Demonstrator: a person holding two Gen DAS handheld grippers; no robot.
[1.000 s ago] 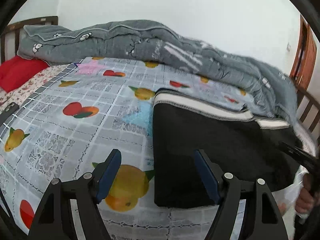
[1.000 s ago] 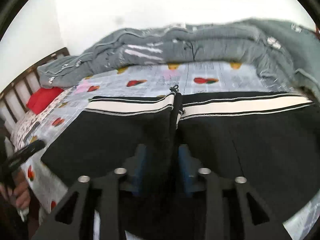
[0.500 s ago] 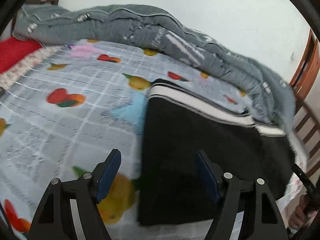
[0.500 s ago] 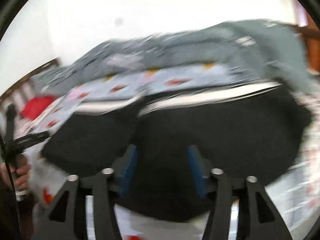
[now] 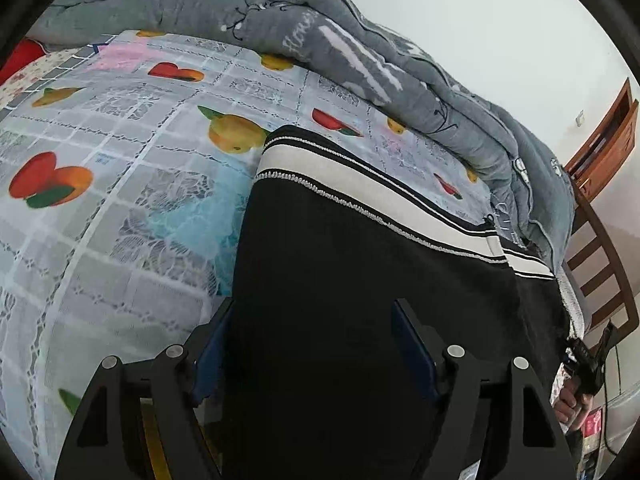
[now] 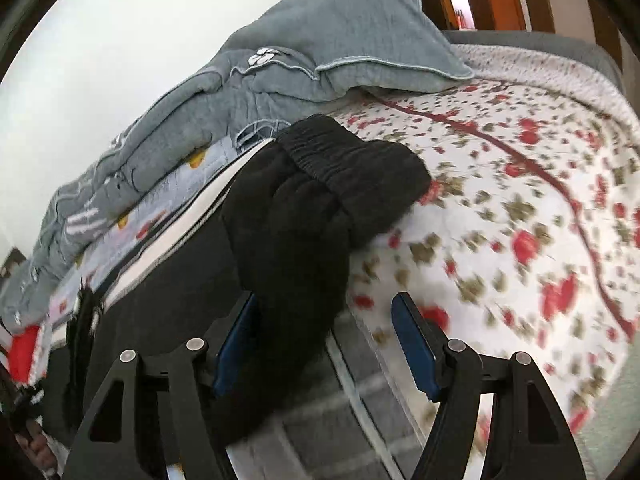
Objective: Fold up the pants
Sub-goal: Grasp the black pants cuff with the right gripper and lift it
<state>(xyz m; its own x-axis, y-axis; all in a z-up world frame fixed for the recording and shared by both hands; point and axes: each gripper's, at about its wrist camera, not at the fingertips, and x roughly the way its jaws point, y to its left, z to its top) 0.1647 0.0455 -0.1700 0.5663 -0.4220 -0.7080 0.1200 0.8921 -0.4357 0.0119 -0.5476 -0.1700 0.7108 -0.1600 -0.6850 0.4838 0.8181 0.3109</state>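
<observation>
Black pants [image 5: 360,280] with a white side stripe [image 5: 372,196] lie flat on the bed's fruit-print sheet [image 5: 100,200], beside a grey quilt [image 5: 360,52] heaped along the wall. Left gripper [image 5: 312,344]: fingers apart, positioned over the black fabric, its left finger at the fabric's left edge. Right gripper [image 6: 324,344]: fingers apart, left finger against the bunched elastic-waist end of the pants [image 6: 320,200], right finger [image 6: 412,344] over the floral bedspread [image 6: 520,200]. Neither gripper clamps the fabric.
</observation>
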